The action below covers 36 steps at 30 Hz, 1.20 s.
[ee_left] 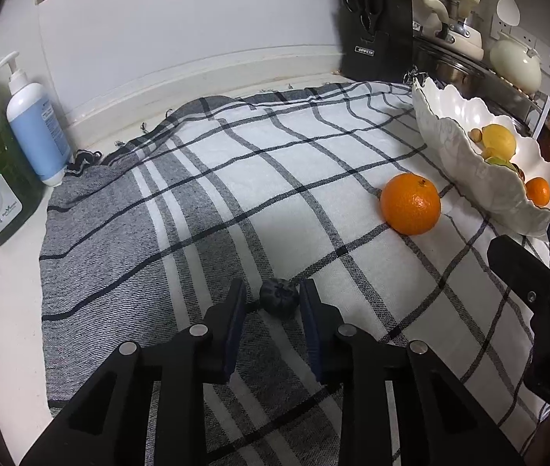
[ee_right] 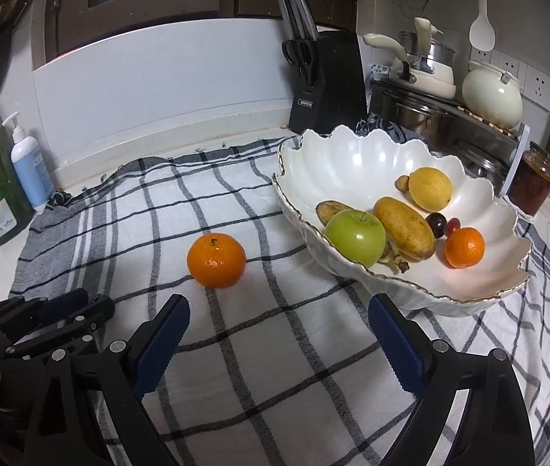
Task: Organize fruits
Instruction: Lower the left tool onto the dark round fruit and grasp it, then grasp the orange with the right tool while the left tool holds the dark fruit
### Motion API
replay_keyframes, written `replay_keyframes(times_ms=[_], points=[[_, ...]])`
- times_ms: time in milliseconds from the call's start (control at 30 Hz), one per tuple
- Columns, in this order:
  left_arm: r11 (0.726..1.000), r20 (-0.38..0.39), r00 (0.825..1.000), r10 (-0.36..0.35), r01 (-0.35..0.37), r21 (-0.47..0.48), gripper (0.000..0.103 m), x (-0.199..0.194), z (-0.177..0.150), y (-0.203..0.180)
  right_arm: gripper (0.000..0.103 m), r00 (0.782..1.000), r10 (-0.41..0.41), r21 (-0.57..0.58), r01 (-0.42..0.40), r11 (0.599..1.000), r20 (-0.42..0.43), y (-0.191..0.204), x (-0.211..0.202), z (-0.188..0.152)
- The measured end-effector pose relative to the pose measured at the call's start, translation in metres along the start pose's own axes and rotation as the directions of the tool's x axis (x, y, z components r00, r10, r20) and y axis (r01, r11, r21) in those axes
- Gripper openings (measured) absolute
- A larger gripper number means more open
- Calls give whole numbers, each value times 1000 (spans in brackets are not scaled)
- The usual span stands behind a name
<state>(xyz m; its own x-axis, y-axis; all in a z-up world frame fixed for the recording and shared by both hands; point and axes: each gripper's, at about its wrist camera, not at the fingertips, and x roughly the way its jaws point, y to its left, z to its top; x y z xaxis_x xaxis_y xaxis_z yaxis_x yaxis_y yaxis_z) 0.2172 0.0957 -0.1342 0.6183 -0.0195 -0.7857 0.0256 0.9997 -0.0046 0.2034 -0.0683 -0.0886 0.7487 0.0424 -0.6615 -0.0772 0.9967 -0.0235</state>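
Narrowed right down around a small dark berry point(ee_left: 278, 303) on the checked cloth point(ee_left: 213, 209), that left gripper point(ee_left: 273, 299), and no earlier shot to compare. Touching on the right pad point(ee_left: 310, 303) by the look of it, with a sliver of gap on the left side, so can't call it a firm grip yet. Worth squeezing gently here: soft little thing, probably bruises or pops out sideways if pinched hard. Better to centre it between the pads before lifting, then go straight up.

Right gripper point(ee_right: 279, 334) spread wide, nothing in it, hanging over bare cloth near the bowl.

Further out, one orange point(ee_left: 411, 204) loose on the cloth, just beside the scalloped white bowl point(ee_right: 352, 155). Already in there: green apple point(ee_right: 355, 237), lemon point(ee_right: 429, 188), another small orange point(ee_right: 464, 247) and more. Probably berry first, then the orange.
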Motion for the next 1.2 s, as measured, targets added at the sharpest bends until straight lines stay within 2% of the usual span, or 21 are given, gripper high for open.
replay_keyframes(times_ms=[333,567,800,1067,1200], points=[[1000,-4,1000,8,-8,25,23,5,1,-7,94,1000,-2,12,2,1000,-13,-5,4,-3],[1000,6,1000,18,-18,3,21,-2,2,-2,94,1000,-3,7,3,1000,-4,-5,1,-1],[998,48,997,57,-56,-19,21,-19,6,11,94,999,45,-24,-44,999,24,6,-2,8],[994,45,996,81,-78,-79,21,-21,9,33,93,992,125,-86,-123,989,17,31,14,21],[991,35,995,89,-85,-102,21,-17,12,40,86,993,115,-97,-116,989,-14,35,31,25]])
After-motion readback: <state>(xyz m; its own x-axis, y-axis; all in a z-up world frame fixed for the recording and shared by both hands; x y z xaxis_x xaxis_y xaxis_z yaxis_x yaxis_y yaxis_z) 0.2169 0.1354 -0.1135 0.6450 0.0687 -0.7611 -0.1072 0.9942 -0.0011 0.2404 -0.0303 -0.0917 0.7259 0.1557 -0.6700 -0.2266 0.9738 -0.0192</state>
